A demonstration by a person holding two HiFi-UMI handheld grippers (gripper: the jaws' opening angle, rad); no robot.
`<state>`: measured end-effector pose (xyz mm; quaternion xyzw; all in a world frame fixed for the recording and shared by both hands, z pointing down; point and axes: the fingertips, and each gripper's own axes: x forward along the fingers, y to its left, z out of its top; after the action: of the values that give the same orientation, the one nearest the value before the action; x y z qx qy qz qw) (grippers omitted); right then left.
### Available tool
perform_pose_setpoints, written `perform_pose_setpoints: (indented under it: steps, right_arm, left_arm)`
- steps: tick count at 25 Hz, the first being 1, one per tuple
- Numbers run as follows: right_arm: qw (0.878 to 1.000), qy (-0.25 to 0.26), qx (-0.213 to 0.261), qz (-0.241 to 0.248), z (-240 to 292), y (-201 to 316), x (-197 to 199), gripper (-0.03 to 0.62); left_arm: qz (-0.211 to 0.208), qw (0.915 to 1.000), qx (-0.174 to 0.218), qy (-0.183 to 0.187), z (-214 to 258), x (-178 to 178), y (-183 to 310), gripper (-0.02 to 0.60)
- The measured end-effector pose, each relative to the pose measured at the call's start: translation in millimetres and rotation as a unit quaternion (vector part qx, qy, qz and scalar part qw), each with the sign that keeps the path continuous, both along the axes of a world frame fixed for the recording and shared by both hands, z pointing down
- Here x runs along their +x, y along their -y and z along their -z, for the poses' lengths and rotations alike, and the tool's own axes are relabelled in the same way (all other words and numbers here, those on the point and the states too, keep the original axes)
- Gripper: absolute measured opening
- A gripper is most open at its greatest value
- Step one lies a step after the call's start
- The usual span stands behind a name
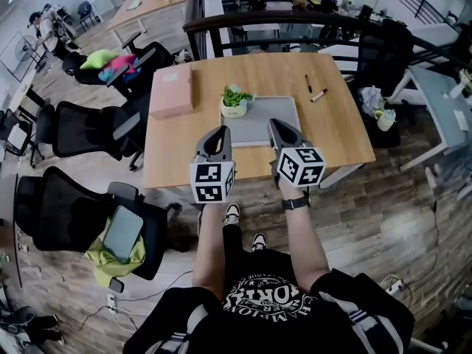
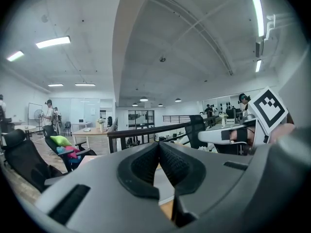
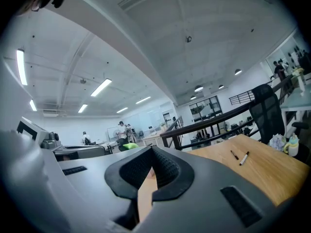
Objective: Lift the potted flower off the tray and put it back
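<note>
Both claws are running fully closed, nothing in either. The left gripper [image 1: 220,132] is hovering over the near edge of the wooden table [image 1: 177,157], its tips pointing at the near-left corner of the grey tray [image 1: 259,122]. In the left gripper view the ribbed pads [image 2: 146,165] are pressing flat against each other with only tray and table showing below them. The right gripper [image 1: 277,125] is hanging over the tray's near-right part. Its own view is showing the same: pads [image 3: 165,169] meeting, bare tabletop in the slot beneath. The two grippers are sitting side by side, apart, each held in one hand at about the same height. The potted flower [image 1: 236,102], a green plant in a pale pot, is standing upright at the tray's far-left corner. It is beyond both claws and touching neither, and I can't tell whether the pot is sitting fully on the tray or overlapping its edge. A pink box [image 1: 172,91] is lying on the table left of the tray, clear of it. A dark pen [image 1: 308,83] and a marker [image 1: 318,94] are lying at the far right of the tabletop, well apart from the tray.
</note>
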<state>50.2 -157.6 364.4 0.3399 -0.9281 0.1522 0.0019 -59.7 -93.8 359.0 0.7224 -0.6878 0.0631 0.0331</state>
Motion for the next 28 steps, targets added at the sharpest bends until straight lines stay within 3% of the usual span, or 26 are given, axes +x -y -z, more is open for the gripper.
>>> perform_pose_setpoints:
  steps: [7,14,28]
  right_arm:
    - [1.000,0.000,0.002,-0.015,-0.3,44.6,-32.8,0.018]
    - [0.999,-0.015,0.034,-0.019,23.2,91.3,-65.4,0.018]
    - [0.998,-0.047,0.038,-0.036,12.3,155.6,-103.3,0.018]
  left_arm:
    - [-0.020,0.9996,0.010,-0.014,4.1,-34.3,47.1,0.018]
    - [-0.013,0.9996,0.017,0.019,17.5,-72.5,101.9,0.018]
    - [-0.024,0.9991,0.032,0.015,11.1,-121.5,170.5,0.018]
